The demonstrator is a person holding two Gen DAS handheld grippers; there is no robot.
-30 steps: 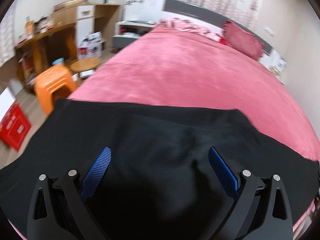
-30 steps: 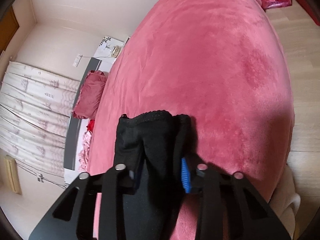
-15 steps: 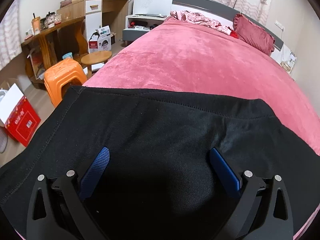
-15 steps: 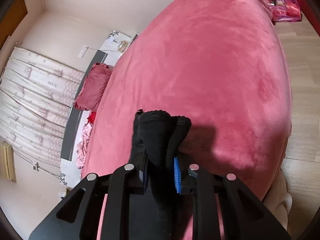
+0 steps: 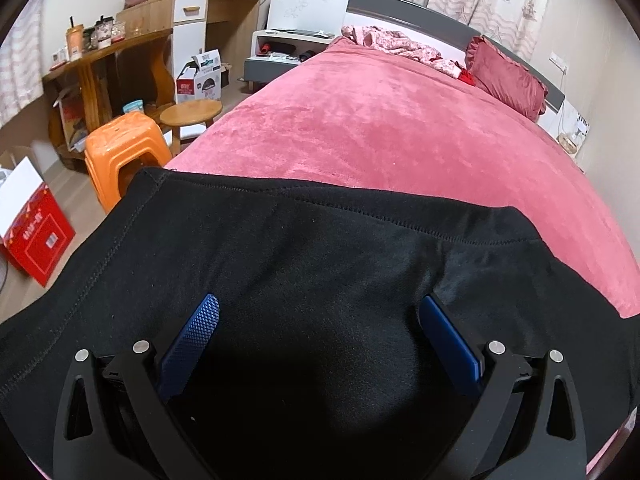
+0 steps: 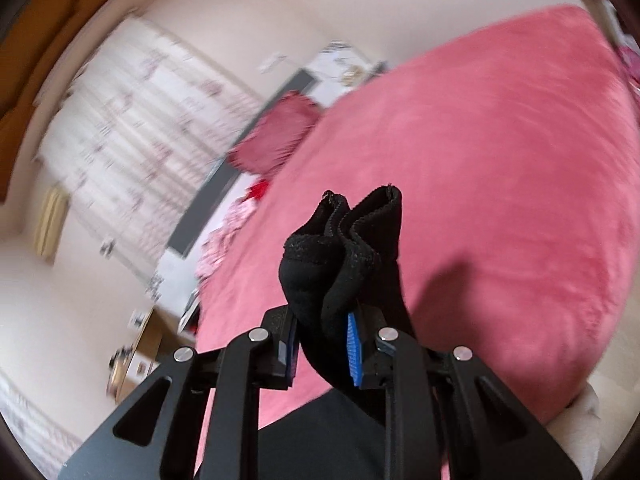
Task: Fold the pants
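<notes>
One bed (image 5: 400, 128) fills both views, its pink cover bare beyond the pants (image 5: 304, 280), which lie spread at the near end with a stitched hem running across the left view. Most of the black cloth sits flat under your left tool (image 5: 316, 340), whose blue pads stand wide apart above it, clamped on nothing.

Your right tool (image 6: 322, 344) is pinched together on a bunched end of the pants (image 6: 344, 248), the cuffs sticking up past the pads. A second ago that bunch sat low against the cover; now it hangs clear of the bed, the view has tipped toward the curtains, and the background is smeared by the swing. In the left view, the hem has gone from a rumpled, blurred edge to a straight, taut line.

That reads as the fold getting under way: you have the leg end lifted and ready to carry over toward the flat part. Your grip looks sound, though the bunched cuffs may land uneven, so you will likely need to smooth them once they are down.
</notes>
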